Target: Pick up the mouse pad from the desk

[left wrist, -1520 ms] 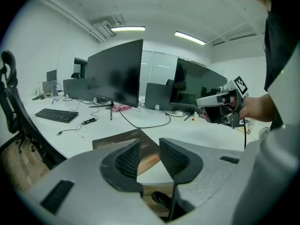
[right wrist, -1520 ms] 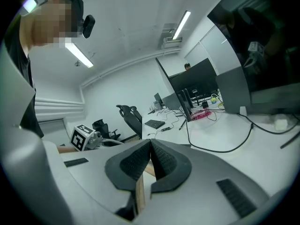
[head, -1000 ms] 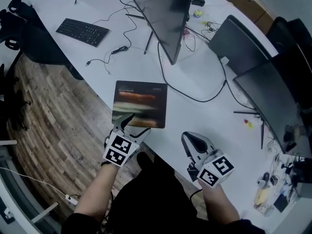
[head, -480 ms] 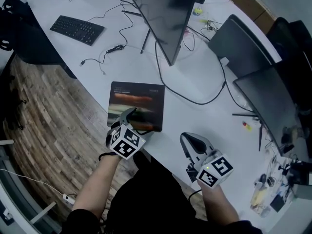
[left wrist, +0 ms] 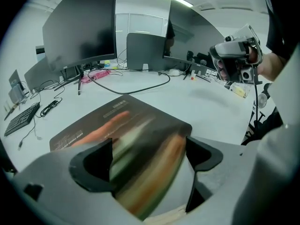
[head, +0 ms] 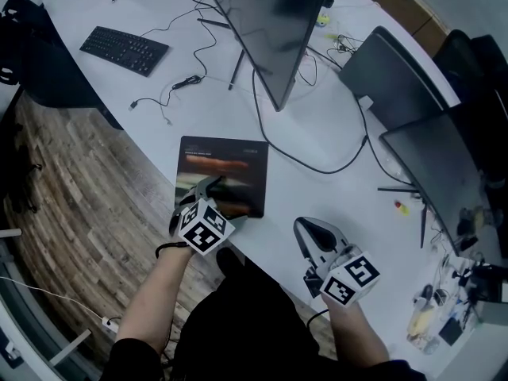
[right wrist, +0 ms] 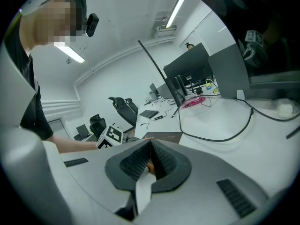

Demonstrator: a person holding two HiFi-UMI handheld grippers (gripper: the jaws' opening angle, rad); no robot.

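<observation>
My left hand-held gripper, jaws just opening wide, straddles the mouse pad edge on the worktop; my right hand-held gripper sits closed.

The left gripper tips steeply downward at the end of the bare left forearm, which reaches in from the lower left of the head view, its marker cube turned up toward the camera; its jaws have just been opening and stand wide apart, the near edge of the mouse pad lying between them with neither pad pressing on it; the right gripper points forward and only slightly down on the right forearm, jaws closed together, well apart from the left.
</observation>
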